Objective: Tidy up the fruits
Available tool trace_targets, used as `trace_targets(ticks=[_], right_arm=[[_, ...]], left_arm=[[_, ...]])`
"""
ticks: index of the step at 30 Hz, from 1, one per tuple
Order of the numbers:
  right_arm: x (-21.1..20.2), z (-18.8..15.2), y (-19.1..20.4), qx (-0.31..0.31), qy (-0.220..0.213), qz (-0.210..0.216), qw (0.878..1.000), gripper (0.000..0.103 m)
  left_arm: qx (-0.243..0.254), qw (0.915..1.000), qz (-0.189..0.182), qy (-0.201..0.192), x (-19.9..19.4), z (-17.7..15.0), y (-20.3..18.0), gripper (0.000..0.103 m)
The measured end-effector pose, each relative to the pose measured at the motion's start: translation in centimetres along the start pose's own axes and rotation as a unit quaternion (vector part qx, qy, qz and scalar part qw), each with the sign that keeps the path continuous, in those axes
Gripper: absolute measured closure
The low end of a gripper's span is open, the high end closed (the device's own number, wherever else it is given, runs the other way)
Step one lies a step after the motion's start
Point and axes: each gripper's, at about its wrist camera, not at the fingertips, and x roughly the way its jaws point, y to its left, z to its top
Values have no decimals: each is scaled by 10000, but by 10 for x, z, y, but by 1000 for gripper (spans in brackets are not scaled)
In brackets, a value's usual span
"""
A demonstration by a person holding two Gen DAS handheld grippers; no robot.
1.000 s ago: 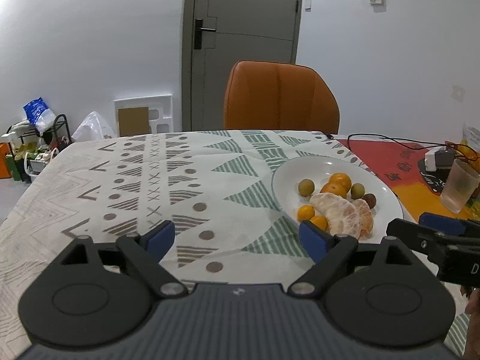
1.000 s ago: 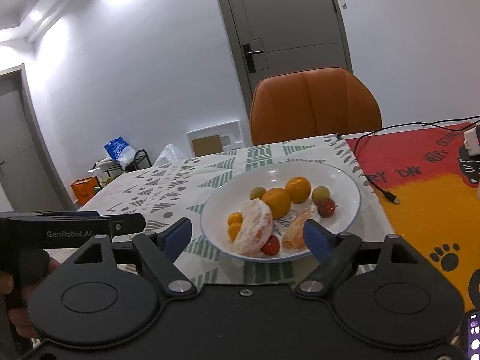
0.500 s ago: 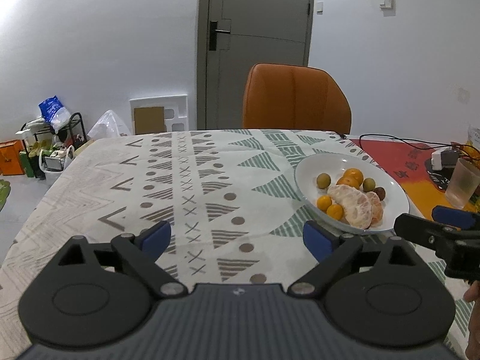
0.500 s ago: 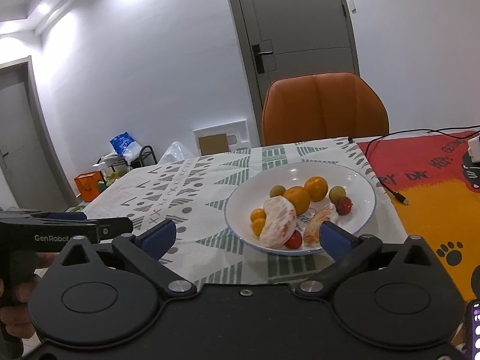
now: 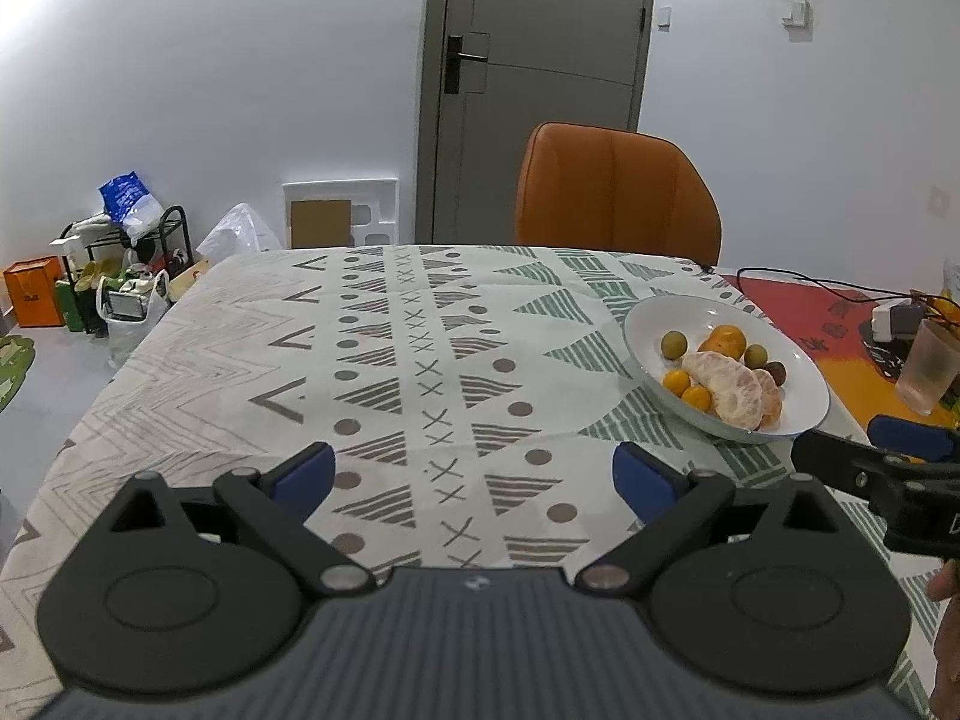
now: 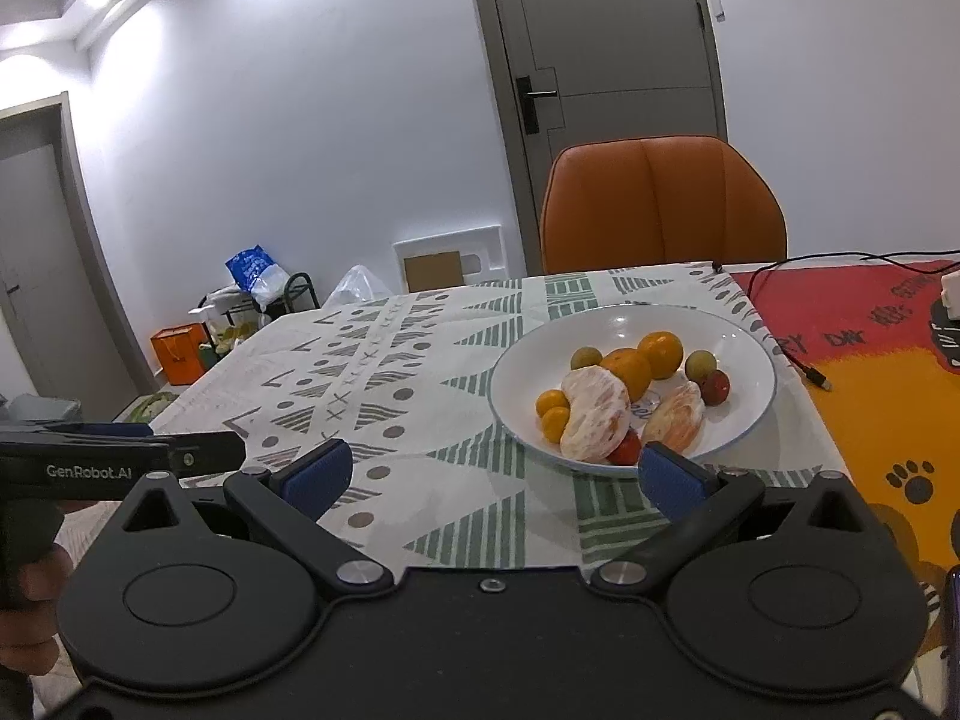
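Note:
A white plate holds the fruit: a peeled orange, peeled segments, two whole oranges, small kumquats, green and red round fruits. In the left wrist view the plate sits to the right. My left gripper is open and empty above the patterned tablecloth, left of the plate. My right gripper is open and empty, just in front of the plate's near rim.
An orange chair stands behind the table. A plastic cup and a charger with black cable lie on the red-orange mat at the right. Bags and a rack stand on the floor at the left.
Both grippers have drawn back from the plate and risen a little; the left one has shifted leftward, so the plate sits farther right and smaller in its view. Both stay open.

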Motion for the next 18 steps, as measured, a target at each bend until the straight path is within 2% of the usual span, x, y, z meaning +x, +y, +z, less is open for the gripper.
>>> trace_targets(ticks=[18], right_arm=[[-10,-13,17,-48,54,92,9999,0]], left_arm=[[-218,9995,246,-12,-19,-15,22,4]])
